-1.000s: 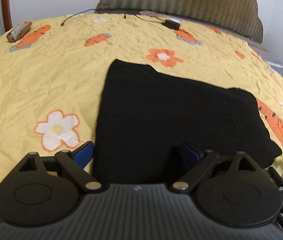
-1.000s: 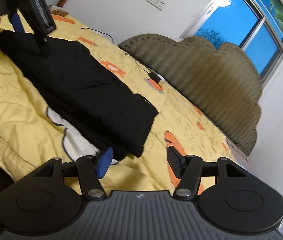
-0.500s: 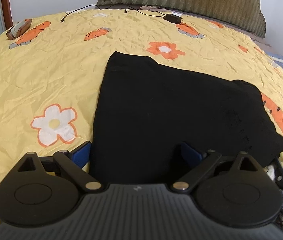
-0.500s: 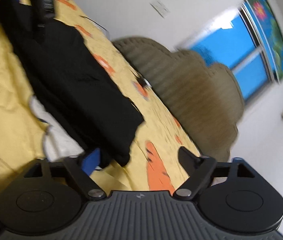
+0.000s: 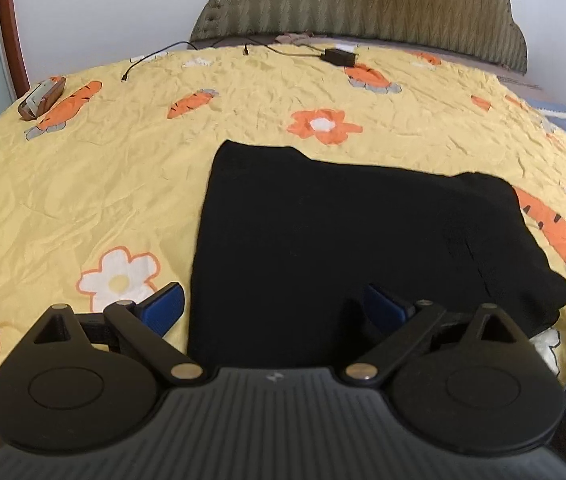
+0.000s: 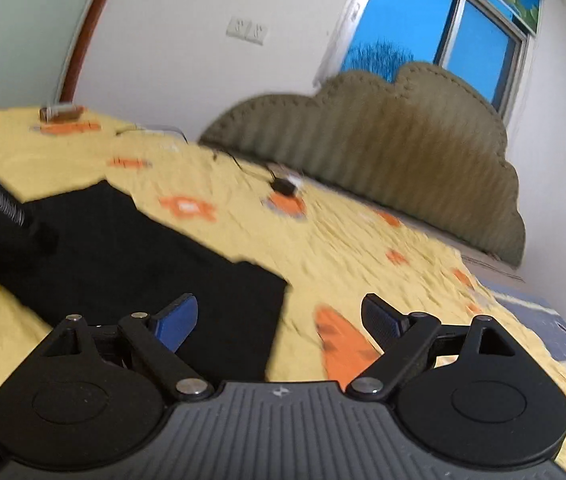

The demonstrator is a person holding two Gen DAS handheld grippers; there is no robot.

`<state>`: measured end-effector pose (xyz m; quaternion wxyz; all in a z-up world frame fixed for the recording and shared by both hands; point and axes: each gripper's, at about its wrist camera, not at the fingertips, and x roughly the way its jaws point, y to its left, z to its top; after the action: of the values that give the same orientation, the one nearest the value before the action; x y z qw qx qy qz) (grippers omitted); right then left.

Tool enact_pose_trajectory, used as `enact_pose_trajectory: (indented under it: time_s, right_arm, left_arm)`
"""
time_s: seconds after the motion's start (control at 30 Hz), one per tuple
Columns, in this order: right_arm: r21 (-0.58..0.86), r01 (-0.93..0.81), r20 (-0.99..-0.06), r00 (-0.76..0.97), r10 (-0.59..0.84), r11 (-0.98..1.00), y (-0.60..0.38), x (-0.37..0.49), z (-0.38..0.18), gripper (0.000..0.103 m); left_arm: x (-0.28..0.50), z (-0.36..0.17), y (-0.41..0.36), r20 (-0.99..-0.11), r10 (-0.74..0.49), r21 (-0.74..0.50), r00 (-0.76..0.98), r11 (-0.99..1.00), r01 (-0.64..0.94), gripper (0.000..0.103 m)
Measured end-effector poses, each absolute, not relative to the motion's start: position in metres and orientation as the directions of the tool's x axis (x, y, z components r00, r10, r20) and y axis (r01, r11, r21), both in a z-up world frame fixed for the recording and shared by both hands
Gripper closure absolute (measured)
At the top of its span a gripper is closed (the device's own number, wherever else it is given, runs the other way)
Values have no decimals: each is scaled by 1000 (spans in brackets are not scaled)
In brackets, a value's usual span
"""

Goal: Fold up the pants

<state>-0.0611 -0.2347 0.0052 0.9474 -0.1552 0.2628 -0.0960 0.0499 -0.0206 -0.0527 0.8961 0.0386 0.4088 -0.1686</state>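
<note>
Right claw [image 6: 279, 322] lifted, jaws just opened | pants [image 5: 347, 248] on yellow bedspread [image 5: 83, 184]

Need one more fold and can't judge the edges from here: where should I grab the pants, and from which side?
Take the near left corner of the pants, low from the near bed edge. The left gripper already straddles that straight edge with open jaws. The right end looks thicker and layered, so it's probably harder to pinch cleanly.
</note>
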Motion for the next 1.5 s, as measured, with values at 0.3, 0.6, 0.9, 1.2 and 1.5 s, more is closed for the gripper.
enact_pose_trajectory:
  time_s: [0.3, 0.6, 0.9, 1.2, 1.5]
  right_arm:
    - [-424, 35, -566, 770, -295, 905, -233, -38, -29, 13]
    - [-412, 72, -564, 763, -316, 908, -231, -38, -32, 13]
    - [2, 96, -582, 810, -77, 995, -197, -93, 11, 13]
    - [23, 23, -609, 793, -5, 999, -169, -93, 6, 13]
    - [36, 31, -620, 785, -2, 999, -168, -91, 6, 13]
  left_arm:
    - [49, -57, -19, -762, -247, -49, 598, 943, 328, 7]
    - [48, -55, -13, -768, -249, -74, 591, 950, 303, 5]
    - [34, -50, 6, -761, -226, -83, 608, 964, 254, 0]
    - [26, -48, 44, -770, -170, -92, 616, 983, 157, 0]
    - [6, -42, 47, -767, -178, -87, 617, 981, 174, 0]
